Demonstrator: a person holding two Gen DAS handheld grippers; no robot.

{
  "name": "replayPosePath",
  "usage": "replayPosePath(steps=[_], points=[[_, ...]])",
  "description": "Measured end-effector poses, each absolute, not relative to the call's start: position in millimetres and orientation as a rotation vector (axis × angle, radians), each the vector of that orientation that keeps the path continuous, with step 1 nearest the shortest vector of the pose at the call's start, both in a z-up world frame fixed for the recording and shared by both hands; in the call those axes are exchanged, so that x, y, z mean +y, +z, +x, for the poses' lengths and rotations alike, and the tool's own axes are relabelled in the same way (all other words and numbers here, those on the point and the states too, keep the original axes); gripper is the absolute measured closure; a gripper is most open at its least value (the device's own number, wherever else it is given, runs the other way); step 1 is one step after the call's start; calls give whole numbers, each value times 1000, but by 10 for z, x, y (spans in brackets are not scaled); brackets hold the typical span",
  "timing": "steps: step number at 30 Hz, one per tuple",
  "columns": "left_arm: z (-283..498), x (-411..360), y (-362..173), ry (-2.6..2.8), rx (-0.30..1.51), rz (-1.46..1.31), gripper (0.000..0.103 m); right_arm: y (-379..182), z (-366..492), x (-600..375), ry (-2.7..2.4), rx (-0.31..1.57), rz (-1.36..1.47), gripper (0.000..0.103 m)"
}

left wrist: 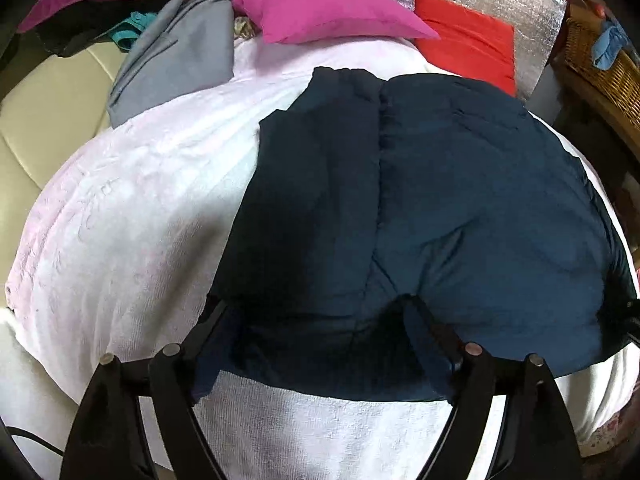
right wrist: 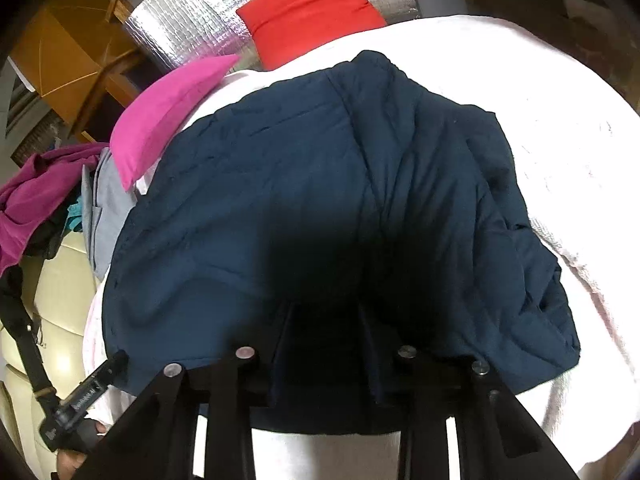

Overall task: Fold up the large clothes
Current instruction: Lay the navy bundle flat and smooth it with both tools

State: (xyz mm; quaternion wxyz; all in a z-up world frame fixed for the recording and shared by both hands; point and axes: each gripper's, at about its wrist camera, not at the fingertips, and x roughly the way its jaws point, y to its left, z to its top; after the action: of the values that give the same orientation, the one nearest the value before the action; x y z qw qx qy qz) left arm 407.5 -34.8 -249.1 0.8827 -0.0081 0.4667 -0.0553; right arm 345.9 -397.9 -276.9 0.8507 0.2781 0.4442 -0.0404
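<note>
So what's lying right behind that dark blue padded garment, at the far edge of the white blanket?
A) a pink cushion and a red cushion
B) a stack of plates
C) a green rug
A: a pink cushion and a red cushion sit past the dark blue garment on the white blanket.

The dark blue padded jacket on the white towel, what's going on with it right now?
A person is folding the dark blue padded jacket on the white towel-covered surface. The left hand-held gripper stands open over its near edge; the right hand-held gripper sits narrower over the hem, its grip lost in shadow. The jacket lies bunched, partly folded.
</note>
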Motion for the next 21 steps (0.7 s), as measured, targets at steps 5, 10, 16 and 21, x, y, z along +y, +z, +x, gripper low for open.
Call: replayPosePath(steps=[5,10,16,21], points=[[3976,-468,-2554,-108,1003,72,2,-2560,3246,-4093,-131,875,596,65],[3956,-474,-2578,-124,1025,105,0,-2497,3136,-4158,-199,848,519,66],[3861,-509,-2483,-112,1017,153,0,-2894,3406,-4301,-194,927,576,67],[3704,-614,-2303,-74,920,234,0,-2817,3438,-4239,-202,945,527,66]])
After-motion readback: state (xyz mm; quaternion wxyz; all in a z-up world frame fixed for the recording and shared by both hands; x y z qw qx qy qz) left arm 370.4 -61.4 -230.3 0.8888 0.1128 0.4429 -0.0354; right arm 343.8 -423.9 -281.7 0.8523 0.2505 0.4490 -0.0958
